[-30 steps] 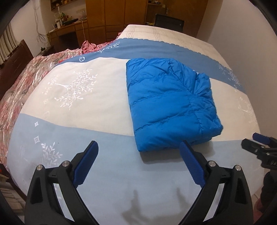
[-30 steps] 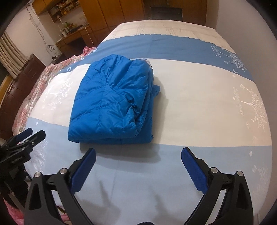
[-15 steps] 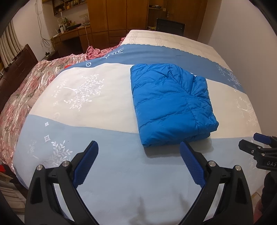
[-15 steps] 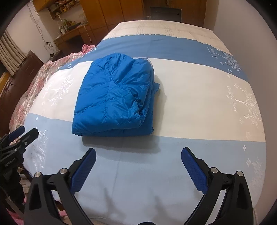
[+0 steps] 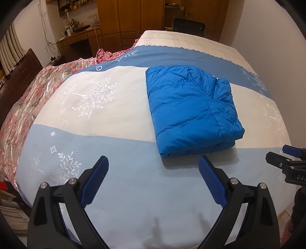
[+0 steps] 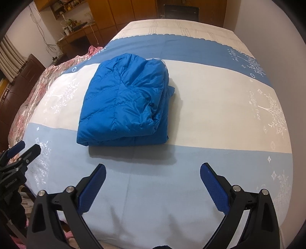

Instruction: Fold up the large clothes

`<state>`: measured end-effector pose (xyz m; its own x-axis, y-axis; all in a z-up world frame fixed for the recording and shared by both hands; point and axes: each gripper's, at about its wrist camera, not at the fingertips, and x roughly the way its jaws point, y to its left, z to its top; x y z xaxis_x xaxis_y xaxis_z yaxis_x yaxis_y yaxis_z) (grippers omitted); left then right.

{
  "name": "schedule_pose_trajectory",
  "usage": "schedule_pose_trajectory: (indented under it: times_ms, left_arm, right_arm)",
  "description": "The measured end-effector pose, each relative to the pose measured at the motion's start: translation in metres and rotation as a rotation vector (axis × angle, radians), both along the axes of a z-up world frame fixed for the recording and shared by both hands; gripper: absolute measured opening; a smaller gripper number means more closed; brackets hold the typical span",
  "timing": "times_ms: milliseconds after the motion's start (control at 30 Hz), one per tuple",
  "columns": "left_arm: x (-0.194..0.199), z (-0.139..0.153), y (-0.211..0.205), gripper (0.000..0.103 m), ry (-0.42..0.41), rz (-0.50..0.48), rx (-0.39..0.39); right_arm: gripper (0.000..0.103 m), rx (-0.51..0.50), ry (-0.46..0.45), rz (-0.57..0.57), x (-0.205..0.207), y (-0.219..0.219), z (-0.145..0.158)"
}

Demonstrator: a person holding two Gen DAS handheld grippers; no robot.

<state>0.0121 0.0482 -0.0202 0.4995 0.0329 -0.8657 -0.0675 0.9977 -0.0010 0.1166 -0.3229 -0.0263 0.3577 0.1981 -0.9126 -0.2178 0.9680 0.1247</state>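
Note:
A blue quilted puffer jacket (image 5: 191, 113) lies folded into a compact rectangle on the bed, also seen as the jacket (image 6: 124, 101) in the right wrist view. My left gripper (image 5: 153, 162) hangs open over the light-blue band of the bedspread, short of the jacket's near edge, holding nothing. My right gripper (image 6: 153, 170) is open too, empty, and clear of the jacket. Each gripper shows at the edge of the other's view: the right gripper (image 5: 285, 159) and the left gripper (image 6: 24, 149).
The bedspread (image 5: 95, 134) has blue and white bands with white tree prints. A pink floral quilt (image 5: 24, 107) is bunched along the left side of the bed. A wooden wardrobe (image 5: 133, 17) and desk (image 5: 76, 38) stand beyond; a wall (image 5: 267, 28) runs along the right.
Both grippers have drawn back and risen away from the jacket, which now looks farther off. The jacket itself has not moved. Both stay open.

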Motion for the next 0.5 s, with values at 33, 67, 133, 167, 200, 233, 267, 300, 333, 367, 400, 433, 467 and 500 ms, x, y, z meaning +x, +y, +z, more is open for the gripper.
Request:
schedule_pose_trajectory:
  times_ms: [33,67,133,167,200,233,267,300,333,367,400,433,467,500]
  left_arm:
    - [-0.0002,-0.0001,-0.0005,0.094,-0.001,0.000,0.000]
    - [-0.0003,-0.0004,-0.0008,0.094,-0.001,-0.001,0.000]
    - [0.0002,-0.0009,-0.0009,0.094,0.002,-0.004,-0.001]
    - [0.0004,-0.0015,-0.0009,0.094,0.004,-0.005,-0.001]
    - [0.0009,-0.0015,-0.0007,0.094,0.005,-0.006,-0.001]
    - [0.0010,-0.0014,-0.0009,0.094,0.005,-0.005,-0.002]
    - [0.0012,-0.0014,-0.0009,0.094,0.006,-0.005,-0.003]
    - [0.0014,-0.0014,-0.0009,0.094,0.006,-0.005,-0.003]
    - [0.0015,-0.0012,-0.0010,0.094,0.006,-0.006,-0.002]
    - [0.0017,-0.0014,-0.0011,0.094,0.005,-0.006,-0.001]
    - [0.0016,-0.0015,-0.0012,0.094,0.006,-0.006,-0.001]
    - [0.0016,-0.0016,-0.0013,0.094,0.007,-0.006,-0.002]
    - [0.0019,-0.0014,-0.0015,0.094,0.007,-0.007,-0.002]
    - [0.0021,-0.0013,-0.0013,0.094,0.007,-0.007,-0.003]
  right_arm:
    - [0.099,0.000,0.000,0.001,0.0000,-0.0003,0.0005]
    - [0.099,0.000,0.000,0.000,-0.0001,-0.0004,0.0005]
    - [0.099,-0.001,0.000,0.000,0.0000,-0.0003,0.0004]
    - [0.099,0.000,0.000,0.000,0.0000,-0.0003,0.0003]
    - [0.099,0.001,0.001,0.000,0.0000,-0.0003,0.0001]
    - [0.099,-0.001,0.002,0.001,0.0001,-0.0002,0.0000]
    - [0.099,-0.001,0.002,0.000,-0.0004,-0.0001,0.0000]
    - [0.099,-0.001,0.002,0.000,-0.0004,-0.0002,0.0000]
    - [0.099,-0.001,0.003,-0.001,-0.0005,0.0000,0.0000]
    - [0.099,-0.001,0.004,0.000,-0.0006,-0.0001,0.0000]
    - [0.099,-0.001,0.004,0.001,-0.0009,0.0000,0.0002]
    - [0.099,-0.002,0.004,0.002,-0.0008,-0.0001,0.0002]
    - [0.099,-0.002,0.004,0.004,-0.0008,0.0001,0.0004]
    - [0.099,-0.001,0.004,0.006,-0.0008,0.0001,0.0005]
